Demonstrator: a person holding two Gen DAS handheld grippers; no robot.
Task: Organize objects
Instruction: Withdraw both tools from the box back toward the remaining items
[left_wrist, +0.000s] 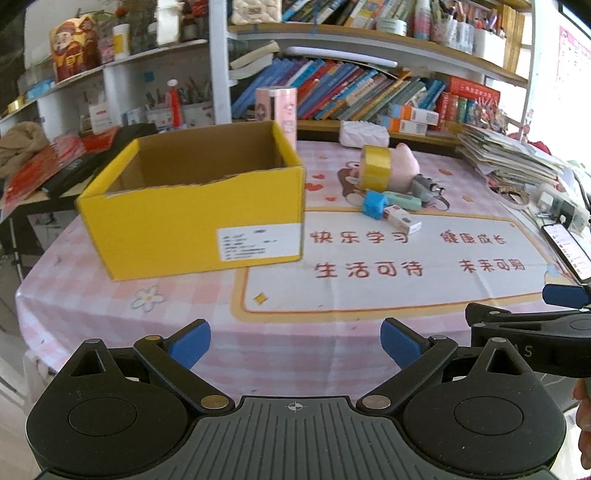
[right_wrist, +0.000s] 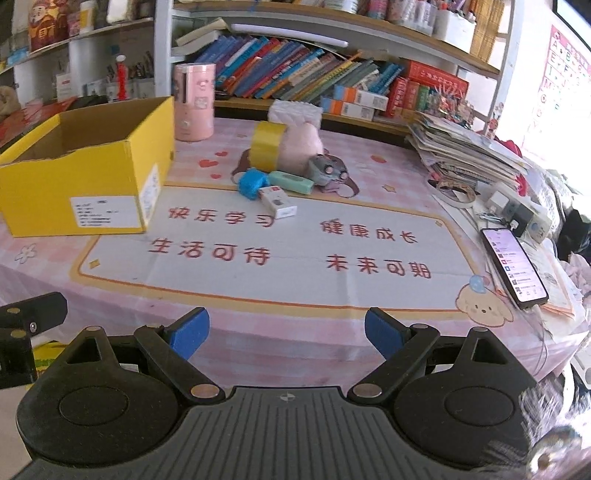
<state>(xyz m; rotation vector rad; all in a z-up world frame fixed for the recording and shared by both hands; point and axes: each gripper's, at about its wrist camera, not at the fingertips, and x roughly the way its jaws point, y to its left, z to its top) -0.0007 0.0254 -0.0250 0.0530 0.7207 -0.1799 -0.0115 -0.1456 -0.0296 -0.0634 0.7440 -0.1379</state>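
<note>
Bookshelves behind, counter (right_wrist: 295, 273) ahead: both grippers' fingers (left_wrist: 188, 345) (right_wrist: 188, 334) spread, empty. Nothing packed; blue roll (right_wrist: 252, 183), right of box (right_wrist: 85, 173), seems nearest.

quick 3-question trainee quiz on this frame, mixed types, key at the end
1. True or false: the yellow box already holds the tape roll.
2. Which lies nearest the blue block? A) phone B) white carton C) pink canister
3. Fill in: both the left hand-held gripper and the right hand-held gripper are ____ and hold nothing.

Key: 1 false, the roll stands on the table beside the pink plush; 2 B; 3 open.
</note>
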